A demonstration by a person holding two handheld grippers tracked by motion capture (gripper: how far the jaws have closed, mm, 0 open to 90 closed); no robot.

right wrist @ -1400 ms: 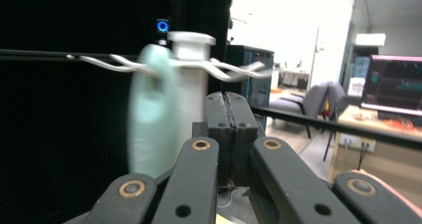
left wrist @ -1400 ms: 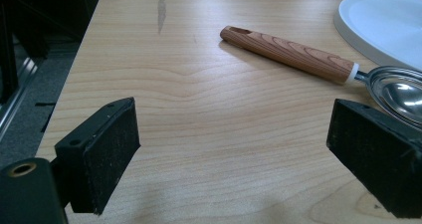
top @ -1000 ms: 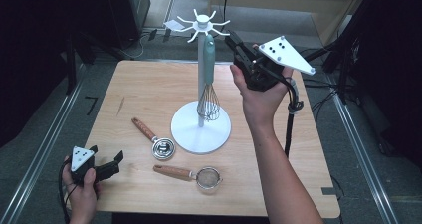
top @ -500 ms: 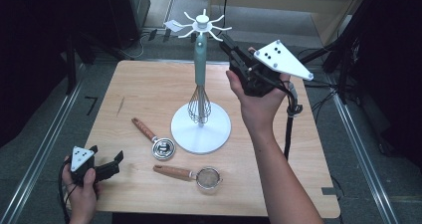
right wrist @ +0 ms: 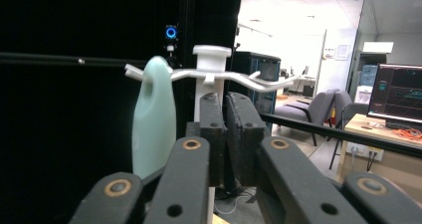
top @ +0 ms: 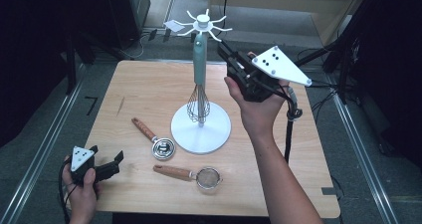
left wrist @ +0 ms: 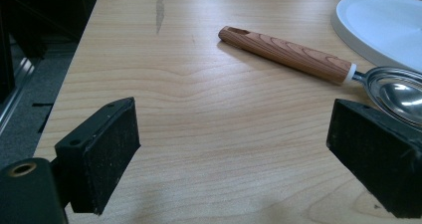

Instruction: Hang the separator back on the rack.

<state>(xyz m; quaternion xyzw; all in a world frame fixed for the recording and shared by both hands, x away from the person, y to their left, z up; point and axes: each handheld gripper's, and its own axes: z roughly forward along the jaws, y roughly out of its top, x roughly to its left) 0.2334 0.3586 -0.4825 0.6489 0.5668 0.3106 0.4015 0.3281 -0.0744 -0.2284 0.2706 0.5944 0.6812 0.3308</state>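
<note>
Pale green silicone marks the handle of the whisk (top: 199, 59), which we find hanging by its eyelet on a hook of the white rack (top: 201, 21) at the table's centre, wire head down just above the rack's round base (top: 219, 134). In the right gripper view the eyelet sits over a hook arm, though how far along the arm we cannot tell.

The right gripper (top: 225, 51) stands at three o'clock from the rack top, close beside the handle. Its jaws have just been opening by a sliver; the right gripper view shows the pads (right wrist: 213, 129) nearly together with nothing between them. The left gripper (top: 115, 163) rests at seven o'clock near the table's edge, jaws wide apart and empty.

Two utensils lie on the table (top: 139, 84): a wood-handled measuring spoon (top: 152, 137) at seven o'clock from the base and a small strainer (top: 191, 174) at six o'clock.

Risks as we judge them: the whisk hangs free, so a brush from the right gripper as it draws away could set it swinging or lift the eyelet off the hook. A knock on the hook arms could tip or turn the rack
</note>
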